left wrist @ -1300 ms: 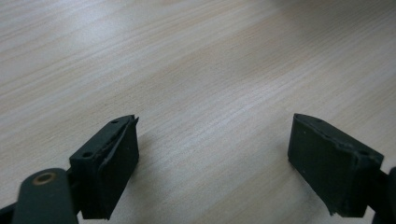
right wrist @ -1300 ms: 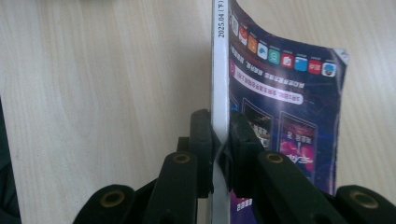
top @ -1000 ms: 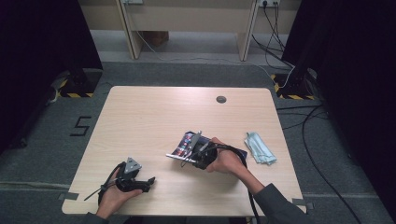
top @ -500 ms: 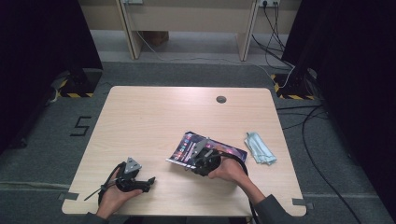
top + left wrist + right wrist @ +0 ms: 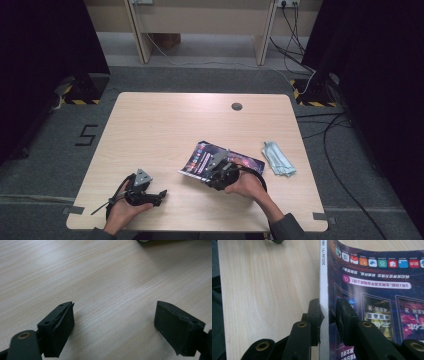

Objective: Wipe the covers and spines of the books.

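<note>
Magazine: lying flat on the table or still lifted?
Flat, as far as shows: the magazine lies cover-up on the table. The right gripper straddles its spine edge; its jaws have just been opening.

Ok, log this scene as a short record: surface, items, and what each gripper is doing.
surface: light wooden table
item in hand: glossy dark purple magazine, lying flat
other item: pale blue-green packet, right of the magazine, apart from it
left gripper: jaws wide apart over bare wood, nothing between them
right gripper: jaws have just been opening; white spine edge of the magazine stands between them, pads slightly off it
</note>
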A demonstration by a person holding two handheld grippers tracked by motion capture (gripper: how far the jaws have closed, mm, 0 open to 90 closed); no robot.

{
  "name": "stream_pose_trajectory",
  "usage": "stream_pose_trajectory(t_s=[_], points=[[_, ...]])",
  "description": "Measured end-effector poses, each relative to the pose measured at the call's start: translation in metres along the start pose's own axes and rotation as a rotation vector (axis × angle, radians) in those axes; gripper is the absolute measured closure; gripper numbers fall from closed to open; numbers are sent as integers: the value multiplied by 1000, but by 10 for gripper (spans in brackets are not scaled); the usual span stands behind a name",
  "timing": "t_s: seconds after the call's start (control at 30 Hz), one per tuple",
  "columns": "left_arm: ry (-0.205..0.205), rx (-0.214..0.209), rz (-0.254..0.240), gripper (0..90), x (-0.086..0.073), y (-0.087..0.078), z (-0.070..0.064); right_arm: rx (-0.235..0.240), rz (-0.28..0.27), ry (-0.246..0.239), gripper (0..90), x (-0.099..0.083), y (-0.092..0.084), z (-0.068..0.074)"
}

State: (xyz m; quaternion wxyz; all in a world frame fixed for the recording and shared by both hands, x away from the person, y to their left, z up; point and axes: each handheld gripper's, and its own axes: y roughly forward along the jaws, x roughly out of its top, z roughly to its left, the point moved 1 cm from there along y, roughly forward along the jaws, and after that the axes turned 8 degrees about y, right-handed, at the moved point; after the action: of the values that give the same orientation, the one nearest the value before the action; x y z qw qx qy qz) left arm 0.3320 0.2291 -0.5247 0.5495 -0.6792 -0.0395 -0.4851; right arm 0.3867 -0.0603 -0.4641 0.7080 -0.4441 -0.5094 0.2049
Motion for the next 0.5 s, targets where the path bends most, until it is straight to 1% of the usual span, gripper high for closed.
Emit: stream_pose_trajectory(t_s=[0.03,0.17,0.2,0.23,0.27,0.3,0.33,0.37,0.4,0.47,0.5], points=[[0,-1,-2,153,0,0,0,3,6,10,728,-1,1,1],[5,-3,1,153,0,0,0,-6,16,-8,708,-2,4,4],[4,-3,0,153,0,0,0,-1,18,-13,700,-3,6,5],[4,-2,1,154,0,0,0,-3,24,0,693,-4,7,6],[3,-2,1,154,0,0,0,0,25,-5,687,-5,7,6],[3,-3,2,154,0,0,0,4,30,14,678,-6,8,7],[3,-5,-2,153,0,0,0,11,25,11,660,-6,8,7],[5,-4,1,153,0,0,0,23,26,18,638,-6,7,6],[5,-3,1,154,0,0,0,28,20,37,621,-7,6,6],[4,-4,2,153,0,0,0,33,15,45,584,-8,5,6],[4,-5,1,153,0,0,0,32,12,54,587,-8,3,6]])
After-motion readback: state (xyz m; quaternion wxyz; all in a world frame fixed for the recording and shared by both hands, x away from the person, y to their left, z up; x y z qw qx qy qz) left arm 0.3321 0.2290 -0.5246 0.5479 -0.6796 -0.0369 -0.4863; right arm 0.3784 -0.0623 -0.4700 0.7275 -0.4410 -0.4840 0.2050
